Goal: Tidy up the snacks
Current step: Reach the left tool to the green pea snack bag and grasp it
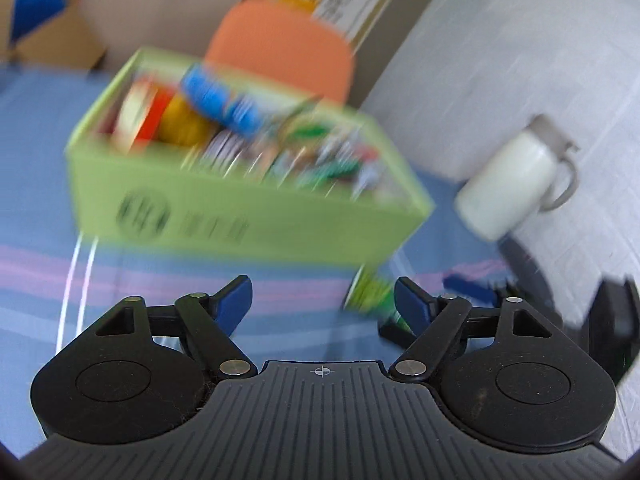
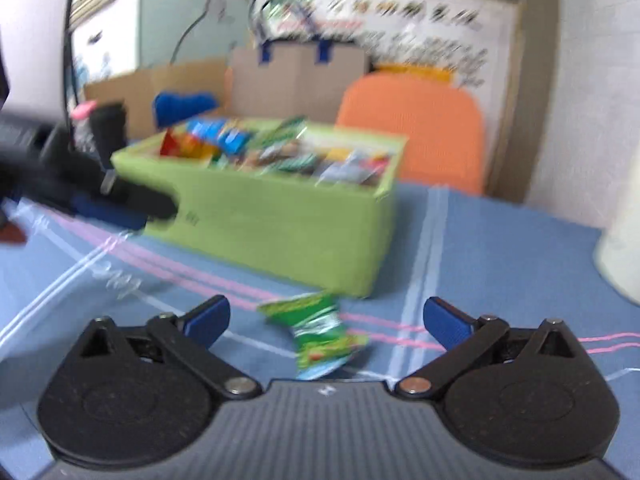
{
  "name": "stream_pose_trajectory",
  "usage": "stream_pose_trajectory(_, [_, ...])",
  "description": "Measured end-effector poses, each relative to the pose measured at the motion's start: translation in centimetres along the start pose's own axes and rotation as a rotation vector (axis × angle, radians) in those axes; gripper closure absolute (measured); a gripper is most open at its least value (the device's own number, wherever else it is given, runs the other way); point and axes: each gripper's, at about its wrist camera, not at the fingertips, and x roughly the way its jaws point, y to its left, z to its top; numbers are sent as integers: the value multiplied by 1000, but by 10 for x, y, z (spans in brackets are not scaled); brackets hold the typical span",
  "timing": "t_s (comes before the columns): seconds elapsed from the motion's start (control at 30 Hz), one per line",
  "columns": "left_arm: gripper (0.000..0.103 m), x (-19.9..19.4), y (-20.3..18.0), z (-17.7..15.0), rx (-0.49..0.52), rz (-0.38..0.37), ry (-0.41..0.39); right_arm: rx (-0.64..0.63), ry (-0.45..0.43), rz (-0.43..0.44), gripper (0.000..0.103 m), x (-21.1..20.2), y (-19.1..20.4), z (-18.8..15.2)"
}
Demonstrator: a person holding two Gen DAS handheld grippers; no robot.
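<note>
My right tongs [image 2: 326,320] are spread, empty, above the green snack packet [image 2: 318,338] lying on the blue tablecloth [image 2: 500,248] near the green box's [image 2: 280,232] front corner. Left tongs [image 1: 323,300] spread too, empty. Box looks mostly filled with snacks; I judge this packet the only visible one left.

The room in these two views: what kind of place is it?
Probably a home or small office corner: a cloth-covered table, an orange chair behind it, and cardboard boxes against the wall.
</note>
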Motion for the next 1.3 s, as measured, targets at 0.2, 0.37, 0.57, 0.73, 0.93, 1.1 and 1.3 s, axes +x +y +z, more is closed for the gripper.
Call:
stream_pose_trajectory(0.2, [37, -35, 34, -26, -69, 79, -6, -50, 63, 81, 1, 25, 29, 1])
stream_pose_trajectory(0.37, [35, -58, 50, -33, -91, 81, -34, -64, 46, 124, 1, 13, 73, -5])
stream_pose_trajectory(0.57, [34, -68, 63, -49, -114, 41, -18, -164, 51, 125, 1, 9, 139, -16])
stream_pose_trajectory(0.73, [34, -70, 67, -51, -95, 32, 2, -85, 40, 106, 1, 1, 146, -18])
stream_pose_trajectory(0.93, [27, -35, 56, -12, -60, -44, 58, 127, 23, -6, 1, -12, 136, -18])
stream_pose_trajectory(1.1, [35, 13, 36, 16, 75, -80, 207, 114, 29, -26, 1, 1, 141, -7])
stream_pose_trajectory(1.3, [41, 32, 35, 17, 124, -76, 255, 131, 72, -39, 1, 24, 136, -5])
